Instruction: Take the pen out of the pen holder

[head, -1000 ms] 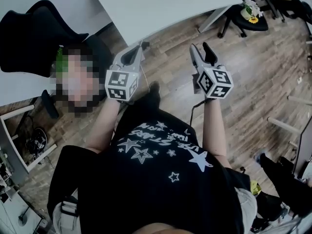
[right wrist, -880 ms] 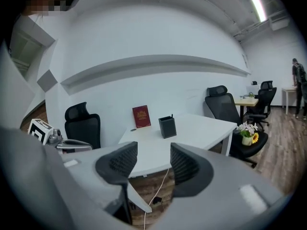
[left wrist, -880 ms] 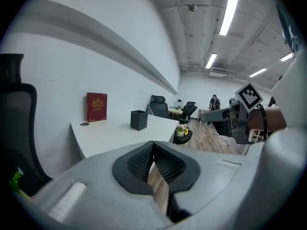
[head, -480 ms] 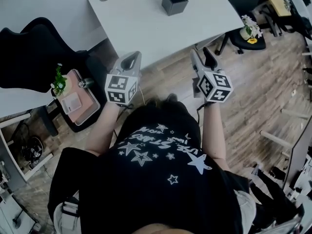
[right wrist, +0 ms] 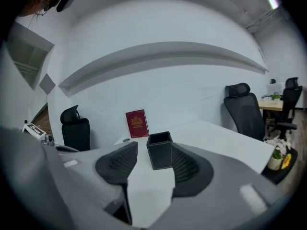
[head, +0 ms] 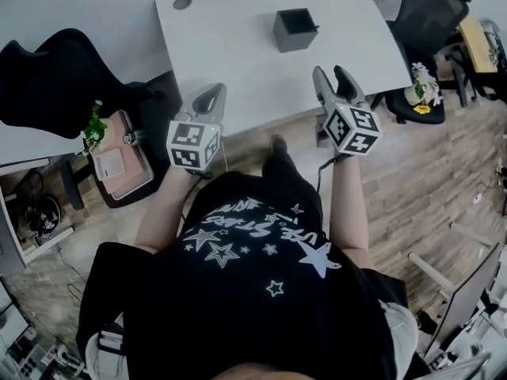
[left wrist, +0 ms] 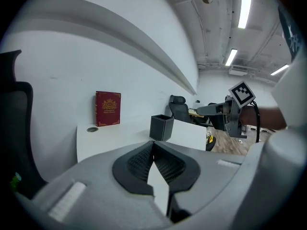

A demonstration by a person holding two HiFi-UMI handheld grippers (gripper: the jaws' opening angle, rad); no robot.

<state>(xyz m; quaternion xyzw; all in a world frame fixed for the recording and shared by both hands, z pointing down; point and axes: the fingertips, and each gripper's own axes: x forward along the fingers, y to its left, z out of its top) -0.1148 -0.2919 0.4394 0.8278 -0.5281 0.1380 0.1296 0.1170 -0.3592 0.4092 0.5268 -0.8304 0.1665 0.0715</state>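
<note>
The dark square box-shaped pen holder (head: 295, 30) stood upright on the white desk (head: 230, 62), toward its far side, well apart from both tools; whether a pen was inside could not be told. The left gripper (head: 213, 94) hung over the desk's near edge with its ribbed black pads meeting at the tips, holding nothing. The right gripper (head: 333, 77) pointed toward the holder with its jaws spread wide and empty, the holder showing far off between them. A dark red book (left wrist: 108, 109) with a gold emblem stood against the wall; its lettering was too small to read. The person's black T-shirt (head: 261, 291) bore white stars and print that could not be made out.
</note>
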